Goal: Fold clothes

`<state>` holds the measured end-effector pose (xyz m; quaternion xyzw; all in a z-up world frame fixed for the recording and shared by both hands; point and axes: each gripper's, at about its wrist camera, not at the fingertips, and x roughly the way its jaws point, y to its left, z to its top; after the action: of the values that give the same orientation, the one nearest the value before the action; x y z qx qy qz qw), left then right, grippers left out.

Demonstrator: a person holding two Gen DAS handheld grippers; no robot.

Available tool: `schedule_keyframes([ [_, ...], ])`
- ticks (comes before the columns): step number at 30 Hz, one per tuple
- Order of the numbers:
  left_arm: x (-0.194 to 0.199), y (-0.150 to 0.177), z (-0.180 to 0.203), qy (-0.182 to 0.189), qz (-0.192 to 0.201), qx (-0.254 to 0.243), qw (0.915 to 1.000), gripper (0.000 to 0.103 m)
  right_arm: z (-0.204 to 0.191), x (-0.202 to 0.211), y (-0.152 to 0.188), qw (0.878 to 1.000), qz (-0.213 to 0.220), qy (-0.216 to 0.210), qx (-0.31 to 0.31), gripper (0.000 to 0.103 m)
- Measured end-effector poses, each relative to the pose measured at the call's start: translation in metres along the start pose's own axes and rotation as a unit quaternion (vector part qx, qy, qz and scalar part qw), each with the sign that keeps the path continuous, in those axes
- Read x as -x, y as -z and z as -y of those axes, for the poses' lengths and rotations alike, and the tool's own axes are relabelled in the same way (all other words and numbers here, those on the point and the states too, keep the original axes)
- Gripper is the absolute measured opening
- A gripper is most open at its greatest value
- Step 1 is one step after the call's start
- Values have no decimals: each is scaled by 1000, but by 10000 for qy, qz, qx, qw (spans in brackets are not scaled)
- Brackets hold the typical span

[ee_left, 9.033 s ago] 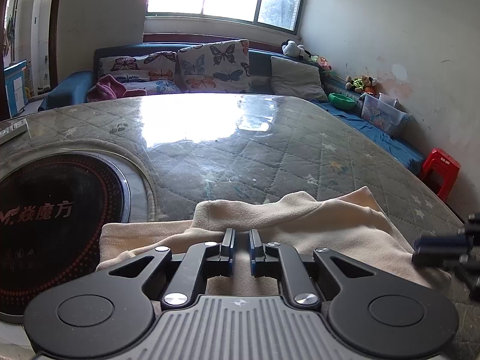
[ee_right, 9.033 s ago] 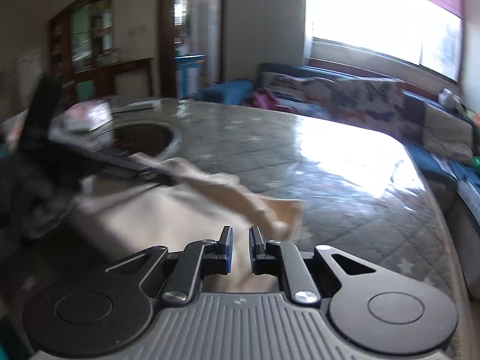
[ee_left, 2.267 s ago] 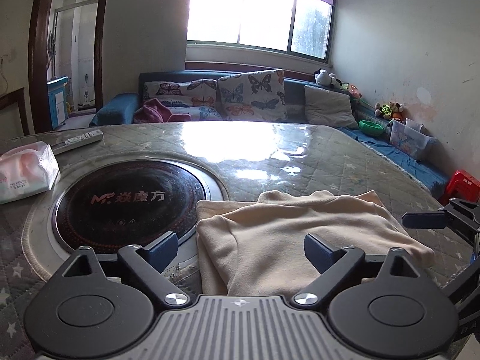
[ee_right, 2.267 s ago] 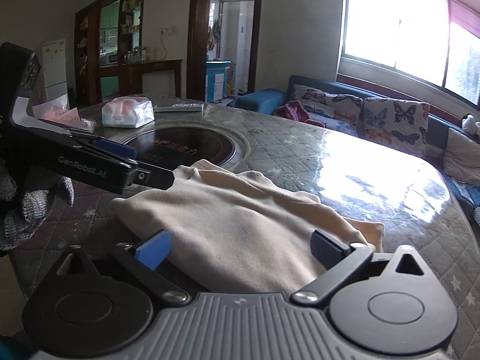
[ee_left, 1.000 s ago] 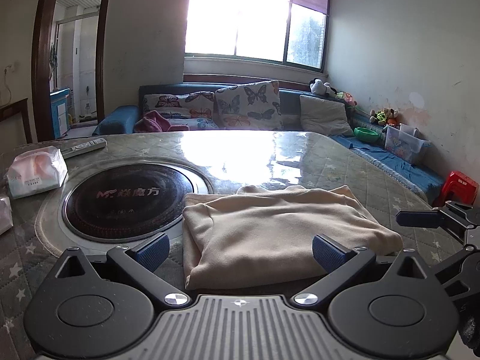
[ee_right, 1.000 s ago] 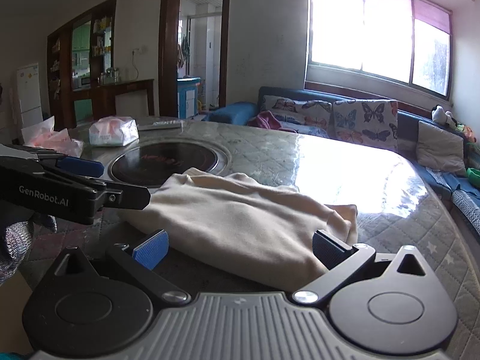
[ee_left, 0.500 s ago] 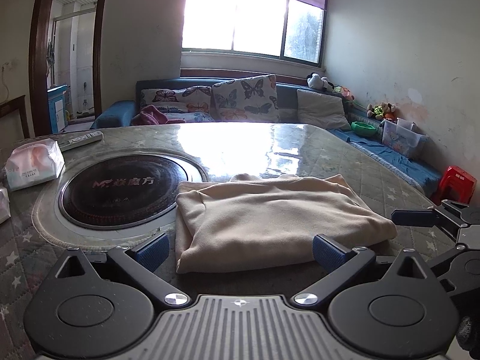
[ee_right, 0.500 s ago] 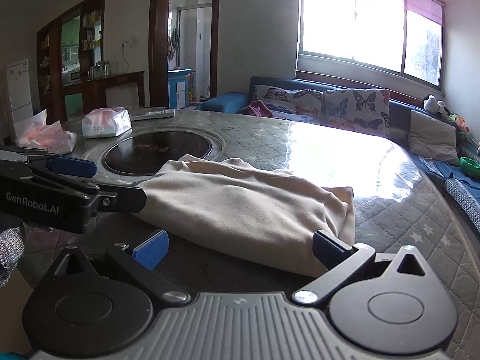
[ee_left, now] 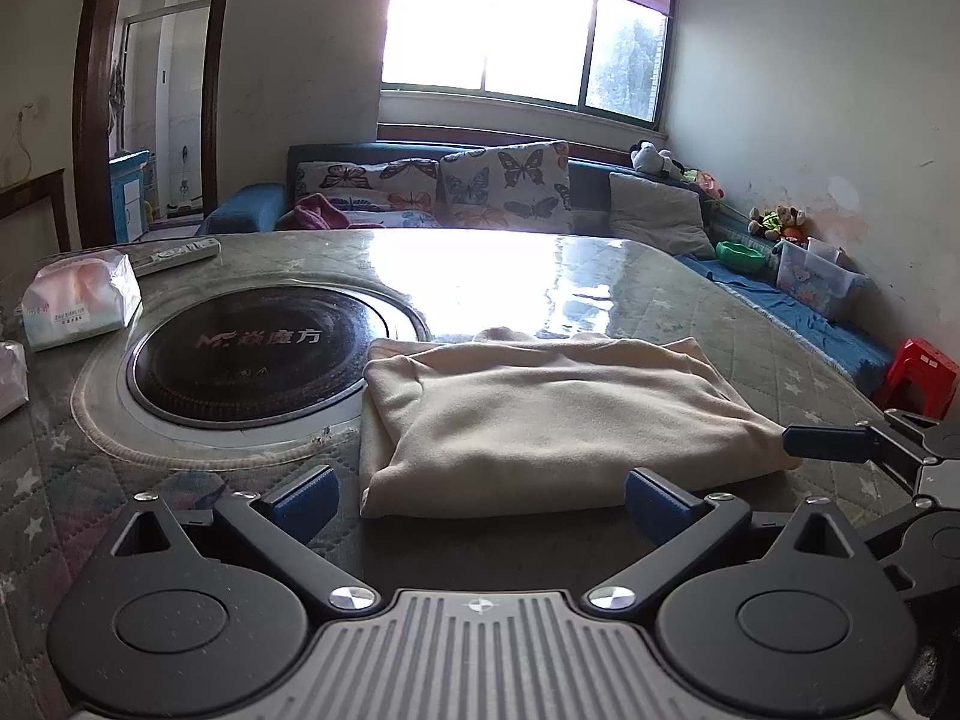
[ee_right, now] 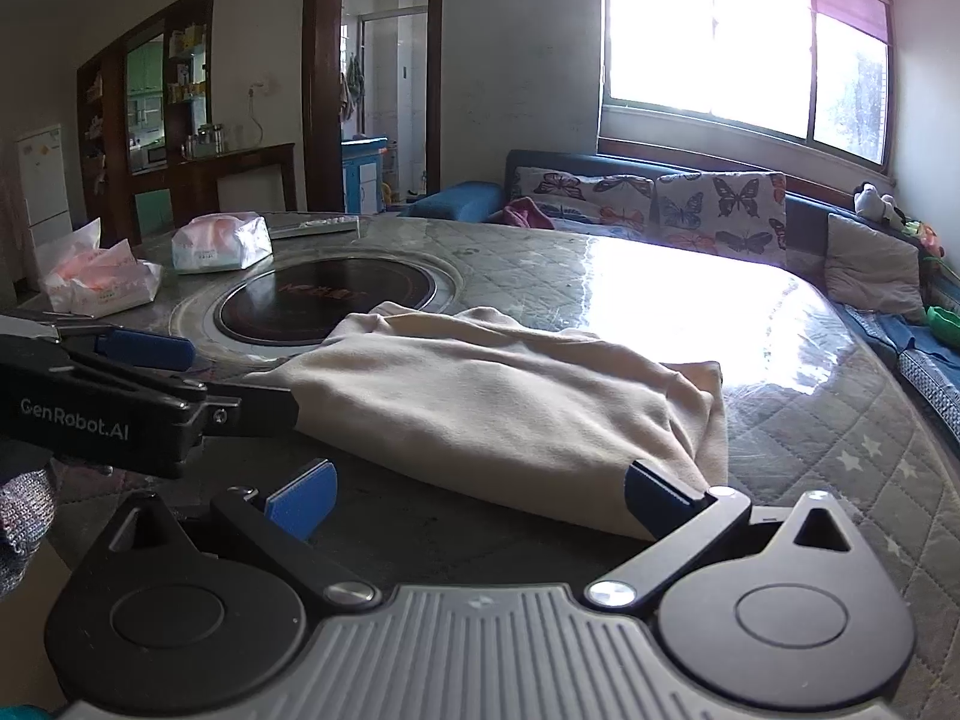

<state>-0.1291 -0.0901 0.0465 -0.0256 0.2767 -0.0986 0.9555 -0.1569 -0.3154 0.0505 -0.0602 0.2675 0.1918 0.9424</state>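
Left wrist view shows the cream fleece garment lying folded on the quilted tabletop, with the left gripper and right gripper both spread apart, so any remaining fold is best begun by pinching one edge squarely.

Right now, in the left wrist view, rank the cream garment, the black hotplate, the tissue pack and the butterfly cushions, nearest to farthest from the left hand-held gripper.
From the left hand-held gripper:
1. Cream garment, straight ahead.
2. Black hotplate, ahead left.
3. Tissue pack, far left.
4. Butterfly cushions, on the sofa.
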Motion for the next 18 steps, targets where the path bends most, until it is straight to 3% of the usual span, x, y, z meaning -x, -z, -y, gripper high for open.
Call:
schedule_keyframes([
  [18, -12, -3, -7, -108, -206, 69, 9997, 103, -4, -11, -1, 9996, -128, -258, 38, 103],
])
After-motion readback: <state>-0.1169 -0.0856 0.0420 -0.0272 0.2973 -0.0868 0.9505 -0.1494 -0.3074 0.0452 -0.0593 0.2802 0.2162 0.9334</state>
